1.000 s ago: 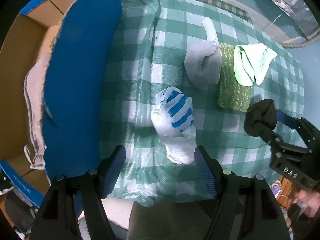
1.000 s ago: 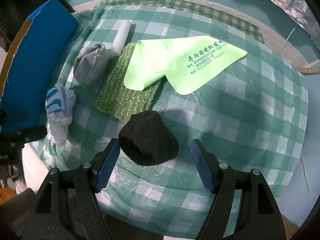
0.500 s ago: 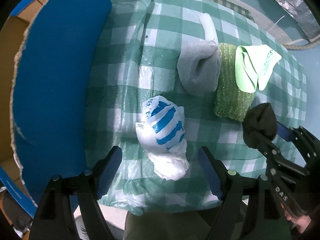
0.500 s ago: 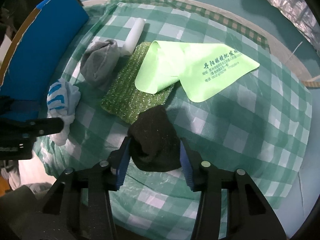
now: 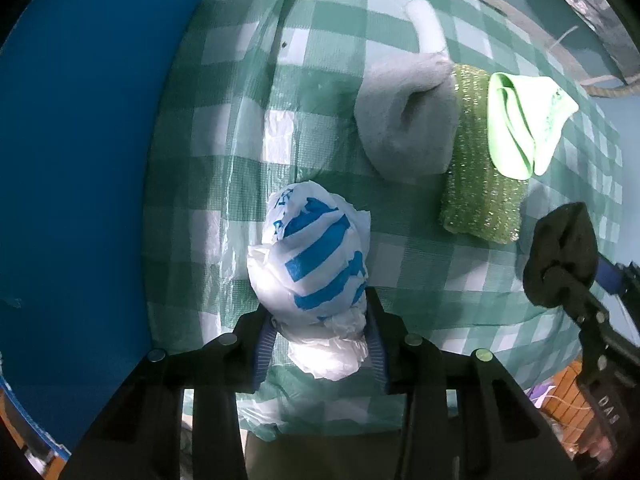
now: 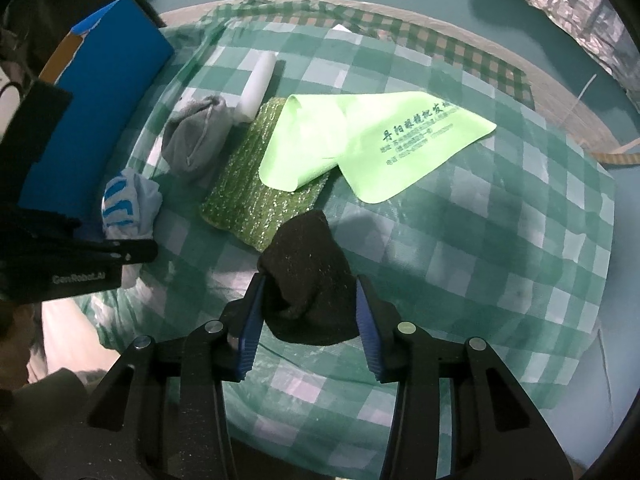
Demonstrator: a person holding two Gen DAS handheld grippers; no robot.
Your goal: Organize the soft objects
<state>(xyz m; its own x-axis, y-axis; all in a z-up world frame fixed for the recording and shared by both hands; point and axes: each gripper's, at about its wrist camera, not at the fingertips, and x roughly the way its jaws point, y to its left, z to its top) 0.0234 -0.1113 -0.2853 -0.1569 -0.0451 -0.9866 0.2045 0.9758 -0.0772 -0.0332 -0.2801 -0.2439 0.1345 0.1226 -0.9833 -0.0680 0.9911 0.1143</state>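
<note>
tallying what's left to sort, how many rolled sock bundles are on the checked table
2: a grey rolled sock bundle lying beside the glittery green scrubbing pad, and a black rolled sock bundle between the right gripper pads. Others may be hidden.

Dim bluish light, fisheye-warped edges, soft shadows

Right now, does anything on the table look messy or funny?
Yes. The light green cloth lies half folded, draped over the glittery green scrub pad, and the clear plastic sheet over the checked tablecloth is wrinkled.

My blue-padded jaws close on a white bag (image 5: pixel 316 264) with blue stripes and a black sock (image 6: pixel 310 276), above a green-and-white checked tablecloth (image 6: pixel 500 248).
</note>
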